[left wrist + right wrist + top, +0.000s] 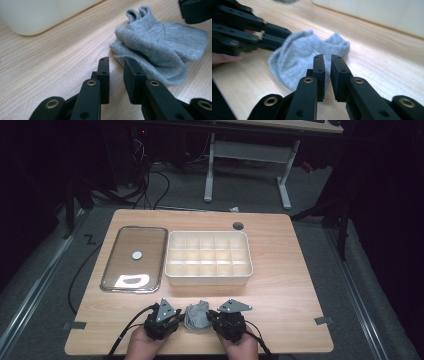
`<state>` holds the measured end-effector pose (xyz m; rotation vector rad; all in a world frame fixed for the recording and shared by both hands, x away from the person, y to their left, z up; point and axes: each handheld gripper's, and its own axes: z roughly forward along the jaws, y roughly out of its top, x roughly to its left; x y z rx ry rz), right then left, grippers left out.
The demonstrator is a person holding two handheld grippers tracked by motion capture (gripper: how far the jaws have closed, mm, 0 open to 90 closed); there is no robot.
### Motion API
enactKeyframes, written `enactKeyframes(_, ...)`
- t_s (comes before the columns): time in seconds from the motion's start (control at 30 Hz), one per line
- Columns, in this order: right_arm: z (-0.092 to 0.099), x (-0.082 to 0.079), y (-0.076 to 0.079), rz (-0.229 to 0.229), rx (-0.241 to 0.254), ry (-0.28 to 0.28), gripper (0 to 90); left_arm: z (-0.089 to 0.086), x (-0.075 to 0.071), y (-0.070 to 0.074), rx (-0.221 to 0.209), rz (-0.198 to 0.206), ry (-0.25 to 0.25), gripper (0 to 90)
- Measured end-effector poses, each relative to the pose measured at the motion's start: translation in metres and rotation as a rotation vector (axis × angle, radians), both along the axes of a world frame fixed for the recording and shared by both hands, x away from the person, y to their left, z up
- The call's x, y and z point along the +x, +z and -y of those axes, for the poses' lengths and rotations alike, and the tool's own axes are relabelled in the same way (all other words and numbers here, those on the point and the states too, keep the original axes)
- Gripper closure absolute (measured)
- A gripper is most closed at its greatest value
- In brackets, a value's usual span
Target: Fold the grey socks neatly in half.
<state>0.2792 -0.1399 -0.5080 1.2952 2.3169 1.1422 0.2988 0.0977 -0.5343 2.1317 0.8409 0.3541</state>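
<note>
Fingers (104, 72) of our left gripper (116, 65) and right gripper (327, 62) stand narrowly parted, seemingly gripping nothing, either side of the crumpled grey sock (197, 315) at the high view's bottom centre, below the white compartment tray (208, 278).

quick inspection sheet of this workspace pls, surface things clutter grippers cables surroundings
surface: wooden table, round hole near far edge, tape marks at both near corners.
job's things: grey sock crumpled at near edge between grippers; white divided box, compartments look empty; lid lying flat left of it.
clutter: nothing seen.
grippers: left gripper and right gripper each slightly open, holding nothing, flanking the sock.
cables: black cables trail from grippers off near edge.
surroundings: dark room, white desk frame beyond, floor cables.
</note>
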Motion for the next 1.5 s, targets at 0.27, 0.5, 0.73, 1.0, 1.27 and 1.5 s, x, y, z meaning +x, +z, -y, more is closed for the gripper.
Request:
enactKeyframes(0.27,-0.018,0.003,-0.015,-0.025,-0.016,0.061,86.3,0.006,-0.001,0.0,0.021,0.022,-0.007,78.2)
enactKeyframes(0.5,-0.021,0.0,-0.019,0.006,-0.024,0.089,87.8,0.006,0.002,0.001,0.039,0.045,0.01,75.4)
enactKeyframes(0.73,-0.021,-0.001,-0.02,0.022,-0.031,0.091,87.8,-0.003,-0.005,0.028,-0.123,0.075,-0.007,88.3)
enactKeyframes(1.0,-0.021,-0.001,-0.02,0.024,-0.029,0.096,87.8,0.034,-0.008,0.024,-0.076,0.08,-0.082,89.2)
enactKeyframes(1.27,-0.02,0.001,-0.021,0.036,-0.024,0.096,87.7,0.021,-0.003,0.003,-0.004,0.06,-0.061,90.0)
enactKeyframes(1.5,-0.02,0.001,-0.02,0.031,-0.025,0.095,82.9,0.02,-0.005,0.002,-0.006,0.074,-0.065,89.9)
